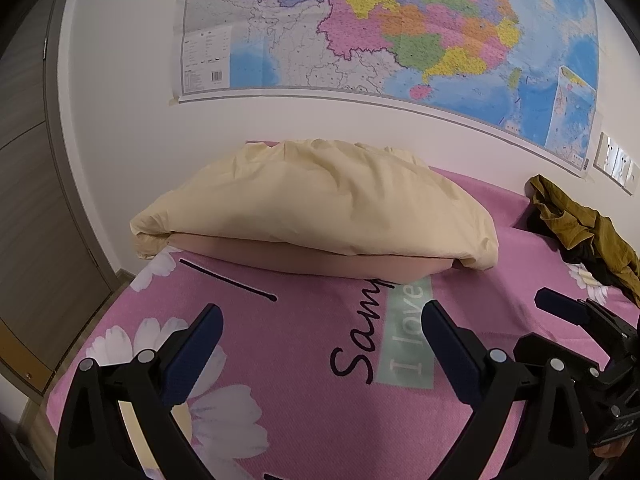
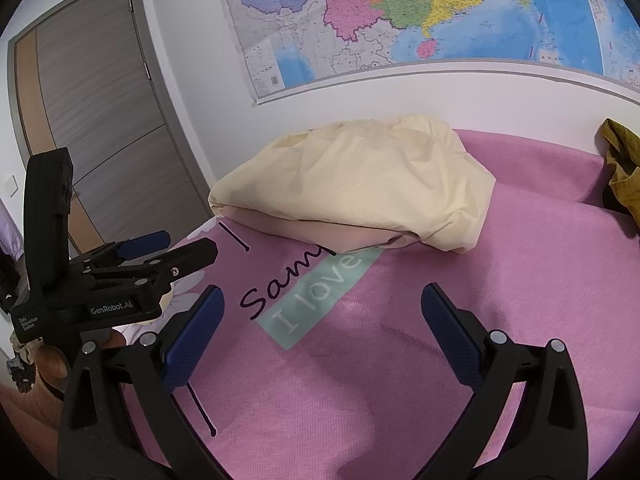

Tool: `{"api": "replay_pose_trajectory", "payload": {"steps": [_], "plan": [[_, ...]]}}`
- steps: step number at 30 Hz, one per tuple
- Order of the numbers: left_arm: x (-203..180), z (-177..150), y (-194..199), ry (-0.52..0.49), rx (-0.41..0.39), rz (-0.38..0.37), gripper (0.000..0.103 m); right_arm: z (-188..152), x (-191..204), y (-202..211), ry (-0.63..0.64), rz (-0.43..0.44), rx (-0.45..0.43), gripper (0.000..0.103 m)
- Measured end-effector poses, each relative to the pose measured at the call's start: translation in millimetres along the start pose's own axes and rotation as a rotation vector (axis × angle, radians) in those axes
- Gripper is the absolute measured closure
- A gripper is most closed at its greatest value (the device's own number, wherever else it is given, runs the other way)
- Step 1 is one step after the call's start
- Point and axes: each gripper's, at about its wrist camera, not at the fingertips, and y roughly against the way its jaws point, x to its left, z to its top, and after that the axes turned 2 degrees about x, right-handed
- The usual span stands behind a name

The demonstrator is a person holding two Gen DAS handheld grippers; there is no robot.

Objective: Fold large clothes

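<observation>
A crumpled olive-brown garment (image 1: pixel 588 232) lies at the far right of the pink bed (image 1: pixel 304 320), partly cut off in the right wrist view (image 2: pixel 620 160). A cream folded bundle (image 1: pixel 320 200) rests on a peach pillow (image 1: pixel 360 264) near the wall, ahead of both grippers (image 2: pixel 360 184). My left gripper (image 1: pixel 322 320) hovers open over the printed sheet with nothing between its fingers. My right gripper (image 2: pixel 323 300) is also open and holds nothing, just to the right of the left one. Neither gripper touches any cloth.
The pink sheet (image 2: pixel 480 320) carries daisy prints and the words "I love". A large map (image 1: pixel 400 32) hangs on the white wall behind the bed. A grey-brown door (image 2: pixel 100 120) stands left. Wall switches (image 1: pixel 616 162) sit at the right.
</observation>
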Motion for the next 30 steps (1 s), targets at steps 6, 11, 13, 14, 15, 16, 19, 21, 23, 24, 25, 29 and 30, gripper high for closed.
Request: {"api": "replay_pose_trajectory", "payload": {"steps": [6, 11, 13, 14, 15, 16, 19, 21, 23, 24, 25, 29, 30], "plan": [[-0.4, -1.1, 1.2, 0.000, -0.004, 0.001, 0.007, 0.2, -0.1, 0.2, 0.001, 0.002, -0.002, 0.006], [-1.1, -2.0, 2.2, 0.005, -0.002, 0.008, 0.007, -0.1, 1.3, 0.4, 0.002, 0.001, 0.001, 0.006], [-0.9, -1.8, 2.2, 0.005, -0.003, 0.008, 0.007, -0.1, 1.7, 0.1, -0.001, 0.002, 0.000, 0.006], [-0.8, -1.7, 2.0, 0.005, -0.004, 0.009, 0.007, -0.3, 1.6, 0.2, -0.001, 0.002, -0.001, 0.006], [-0.8, -1.6, 2.3, 0.004, -0.005, 0.011, 0.007, -0.3, 1.6, 0.2, -0.001, 0.001, -0.001, 0.006], [-0.8, -1.6, 2.7, 0.002, -0.007, 0.011, 0.007, -0.3, 1.8, -0.1, -0.001, 0.002, -0.001, 0.006], [-1.2, -2.7, 3.8, 0.002, -0.008, 0.009, 0.007, -0.4, 2.9, -0.2, -0.002, 0.001, 0.000, 0.006], [-1.4, -2.9, 4.0, 0.001, -0.009, 0.012, 0.007, -0.9, 3.2, 0.2, 0.000, 0.002, -0.001, 0.006], [-1.5, -2.9, 3.9, 0.000, -0.007, 0.012, 0.007, -1.5, 2.9, 0.3, -0.001, 0.003, 0.000, 0.006], [-1.8, -2.8, 4.1, 0.000, -0.007, 0.013, 0.007, -1.7, 3.0, 0.3, -0.001, 0.003, 0.000, 0.006], [-1.4, -2.8, 4.0, 0.001, -0.007, 0.012, 0.007, -1.8, 2.4, 0.4, -0.002, 0.003, 0.000, 0.006], [-2.1, -3.1, 4.5, -0.001, -0.009, 0.014, 0.007, -1.7, 2.5, 0.0, -0.003, 0.005, 0.003, 0.006], [-2.1, -3.1, 4.7, -0.002, -0.009, 0.014, 0.007, -1.9, 2.6, 0.1, -0.003, 0.002, 0.002, 0.006]]}}
